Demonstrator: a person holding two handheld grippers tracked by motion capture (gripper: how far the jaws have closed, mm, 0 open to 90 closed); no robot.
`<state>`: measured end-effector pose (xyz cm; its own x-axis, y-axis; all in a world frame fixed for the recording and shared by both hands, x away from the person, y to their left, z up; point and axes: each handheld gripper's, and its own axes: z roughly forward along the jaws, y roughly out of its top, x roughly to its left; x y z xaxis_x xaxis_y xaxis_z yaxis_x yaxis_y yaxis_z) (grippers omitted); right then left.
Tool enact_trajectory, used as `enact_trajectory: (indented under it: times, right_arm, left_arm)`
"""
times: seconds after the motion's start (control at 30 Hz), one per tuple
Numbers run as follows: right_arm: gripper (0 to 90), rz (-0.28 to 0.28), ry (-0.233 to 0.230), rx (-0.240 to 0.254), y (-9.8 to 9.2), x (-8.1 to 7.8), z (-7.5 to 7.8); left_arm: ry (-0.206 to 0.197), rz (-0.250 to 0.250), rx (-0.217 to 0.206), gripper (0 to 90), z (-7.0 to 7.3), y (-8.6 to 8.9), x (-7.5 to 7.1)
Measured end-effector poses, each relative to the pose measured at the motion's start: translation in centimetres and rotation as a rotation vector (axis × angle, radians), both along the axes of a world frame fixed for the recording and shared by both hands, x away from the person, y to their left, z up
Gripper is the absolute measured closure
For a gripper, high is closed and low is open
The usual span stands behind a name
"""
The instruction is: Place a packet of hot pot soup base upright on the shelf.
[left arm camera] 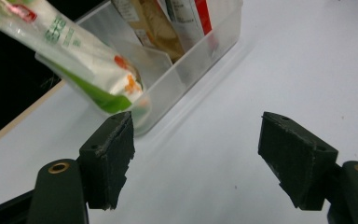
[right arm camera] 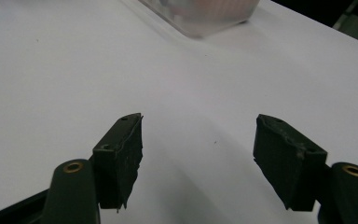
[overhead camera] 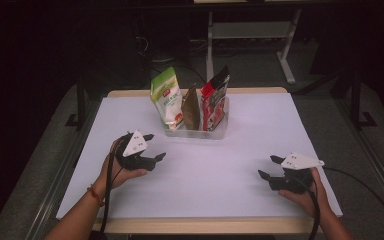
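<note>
The green-and-white pouch [left arm camera: 81, 70], light, soft and crinkly, leans from the clear bin [left arm camera: 200, 60]; pinch its top edge with the left hand-held gripper [left arm camera: 193, 154], whose jaws are apart and empty.

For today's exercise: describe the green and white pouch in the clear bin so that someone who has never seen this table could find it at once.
Start at the white table, then find the clear plastic bin at its far middle, holding three upright pouches. The green and white pouch stands at the bin's left end, nearest the left gripper. Unlike the brown pouch and the red and black pouch, it is pale and leans out over the bin's edge.
</note>
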<state>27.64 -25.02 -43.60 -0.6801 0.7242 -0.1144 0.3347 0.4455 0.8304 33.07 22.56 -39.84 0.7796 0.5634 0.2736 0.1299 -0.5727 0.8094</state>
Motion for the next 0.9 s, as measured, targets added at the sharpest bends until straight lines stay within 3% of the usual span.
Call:
enact_trajectory:
  times: [0.4, 0.57, 0.9]
  right_arm:
    - [31.7, 0.027, -0.023, -0.099, 1.0, -0.1, 0.3]
    - [31.2, 0.03, -0.023, -0.113, 1.3, -0.1, 0.3]
    - [30.9, 0.001, -0.023, -0.11, 0.9, 0.4, 0.7]
  left_arm:
    - [0.013, 0.035, 0.001, 26.4, -1.2, 3.5, -0.7]
    - [0.032, 0.051, -0.011, 26.3, -1.3, 4.9, -1.1]
    - [0.011, 0.075, 0.013, 26.6, -0.9, 7.1, -1.6]
